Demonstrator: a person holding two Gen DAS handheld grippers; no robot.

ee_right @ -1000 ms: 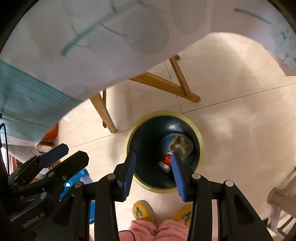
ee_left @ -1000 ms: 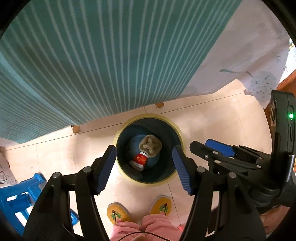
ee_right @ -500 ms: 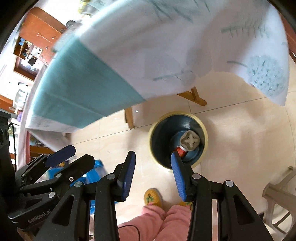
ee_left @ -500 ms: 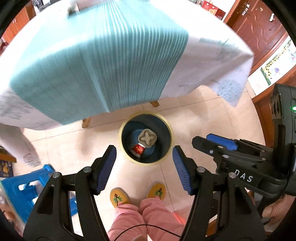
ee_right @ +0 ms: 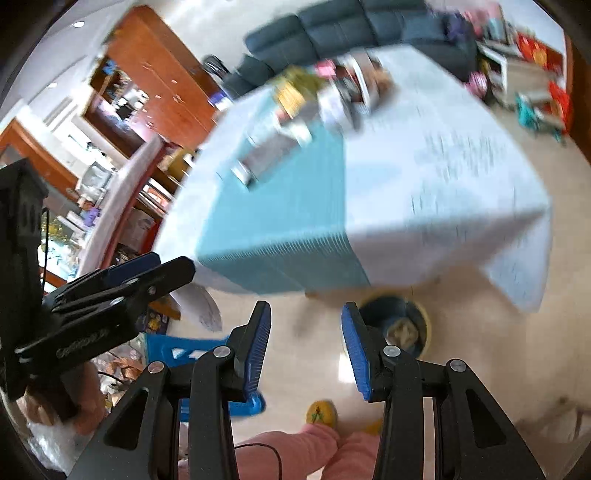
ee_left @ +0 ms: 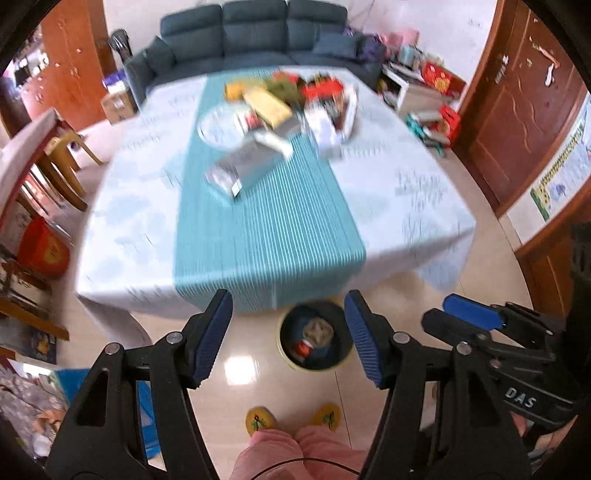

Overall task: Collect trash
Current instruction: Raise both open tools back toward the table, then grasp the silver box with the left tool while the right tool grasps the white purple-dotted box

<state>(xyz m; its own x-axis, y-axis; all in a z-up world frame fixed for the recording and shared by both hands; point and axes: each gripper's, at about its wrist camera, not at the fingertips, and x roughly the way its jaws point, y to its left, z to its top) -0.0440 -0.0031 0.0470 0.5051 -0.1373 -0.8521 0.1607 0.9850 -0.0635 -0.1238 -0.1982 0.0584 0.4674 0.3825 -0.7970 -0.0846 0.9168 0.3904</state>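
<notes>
A round dark bin with a yellow rim (ee_left: 285, 353) stands on the floor at the table's near edge; it also shows in the right wrist view (ee_right: 425, 320). Inside lie a crumpled beige wad (ee_left: 317, 328) and a red-labelled container (ee_left: 305, 347). My left gripper (ee_left: 288, 334) is open and empty, high above the bin. My right gripper (ee_right: 304, 349) is open and empty, also high up. On the table (ee_left: 388, 192) a silver packet (ee_left: 243, 168) lies on the teal runner, with blurred boxes and wrappers (ee_left: 291, 99) behind it.
A blue plastic stool (ee_right: 192, 350) stands on the floor at the left. Wooden chairs (ee_left: 48, 166) flank the table's left side. A dark sofa (ee_left: 251, 33) stands behind the table and a wooden door (ee_left: 524, 103) is at the right. My slippered feet (ee_left: 260, 421) are below.
Both grippers have risen from just above the bin to above table height and tilted up. The table top and room have come into view. Both stay open and empty.
</notes>
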